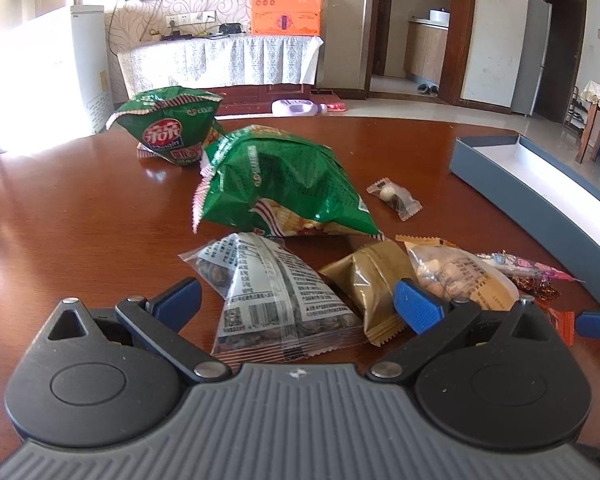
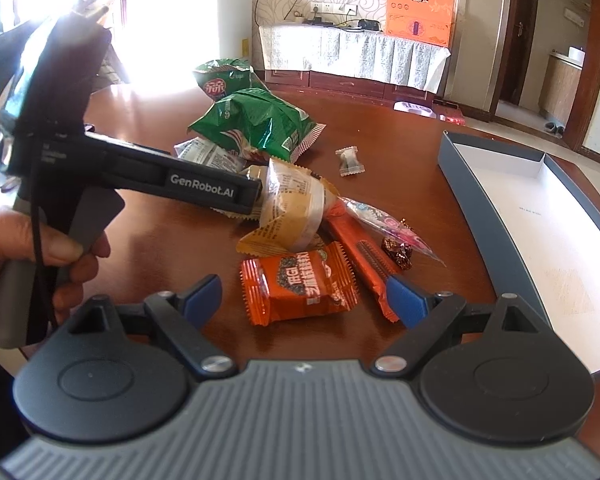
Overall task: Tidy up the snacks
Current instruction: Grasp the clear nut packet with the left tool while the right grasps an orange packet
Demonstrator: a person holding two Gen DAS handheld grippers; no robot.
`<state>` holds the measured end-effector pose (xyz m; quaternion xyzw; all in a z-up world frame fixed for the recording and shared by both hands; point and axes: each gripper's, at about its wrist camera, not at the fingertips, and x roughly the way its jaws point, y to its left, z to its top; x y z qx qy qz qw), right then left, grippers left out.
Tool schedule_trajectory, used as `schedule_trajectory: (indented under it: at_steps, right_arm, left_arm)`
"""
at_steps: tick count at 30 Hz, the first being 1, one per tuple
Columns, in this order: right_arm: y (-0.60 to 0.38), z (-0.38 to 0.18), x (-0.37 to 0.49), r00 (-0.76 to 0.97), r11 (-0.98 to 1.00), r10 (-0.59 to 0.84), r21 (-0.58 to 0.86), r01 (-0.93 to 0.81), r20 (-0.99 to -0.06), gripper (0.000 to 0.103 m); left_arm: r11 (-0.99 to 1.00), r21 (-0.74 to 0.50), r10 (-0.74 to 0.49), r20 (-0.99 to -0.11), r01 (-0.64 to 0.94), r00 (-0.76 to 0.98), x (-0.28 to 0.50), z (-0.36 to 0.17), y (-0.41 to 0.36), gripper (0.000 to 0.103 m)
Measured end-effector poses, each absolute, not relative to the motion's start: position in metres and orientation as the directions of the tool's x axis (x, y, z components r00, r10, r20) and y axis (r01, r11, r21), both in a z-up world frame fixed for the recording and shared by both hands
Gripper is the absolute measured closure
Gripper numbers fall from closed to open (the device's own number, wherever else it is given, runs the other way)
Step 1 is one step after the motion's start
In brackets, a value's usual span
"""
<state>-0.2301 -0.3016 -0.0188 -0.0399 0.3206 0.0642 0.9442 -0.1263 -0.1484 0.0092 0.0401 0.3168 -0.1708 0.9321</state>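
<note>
Table fills frame. Grey box right edge, open to receive snacks. Green chip bag centre. My left claw wide, straddling seed packet; right claw wide around orange packet, both lined up for pickup.

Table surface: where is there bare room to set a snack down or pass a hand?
Bare wood lies left of the green bags, toward the bright window side. Another patch sits between the small clear candy and the box wall. The box floor is bare too. The mid-table pile around the orange packet is crowded.
</note>
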Motion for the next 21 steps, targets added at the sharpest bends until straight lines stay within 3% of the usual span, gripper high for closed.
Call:
schedule_trajectory:
  at_steps: [3,5,9,21]
  right_arm:
    - [-0.302,-0.019,-0.23,0.787,0.988,0.103,-0.028,-0.151,-0.609,0.013]
    - [-0.301,-0.019,-0.228,0.784,0.986,0.114,-0.025,-0.163,-0.61,0.013]
    - [-0.298,-0.023,-0.223,0.771,0.983,0.115,-0.039,-0.178,-0.626,0.026]
    - [-0.292,-0.031,-0.213,0.746,0.977,0.128,-0.048,-0.209,-0.654,0.034]
  left_arm:
    - [0.931,-0.037,-0.308,-0.61,0.362,0.73,-0.126,0.007,-0.151,0.006]
    - [0.93,-0.039,-0.31,-0.615,0.365,0.725,-0.125,0.005,-0.151,0.028]
    - [0.928,-0.077,-0.329,-0.628,0.364,0.705,-0.122,0.004,-0.147,0.028]
    - [0.926,-0.086,-0.337,-0.63,0.369,0.699,-0.121,0.005,-0.147,0.026]
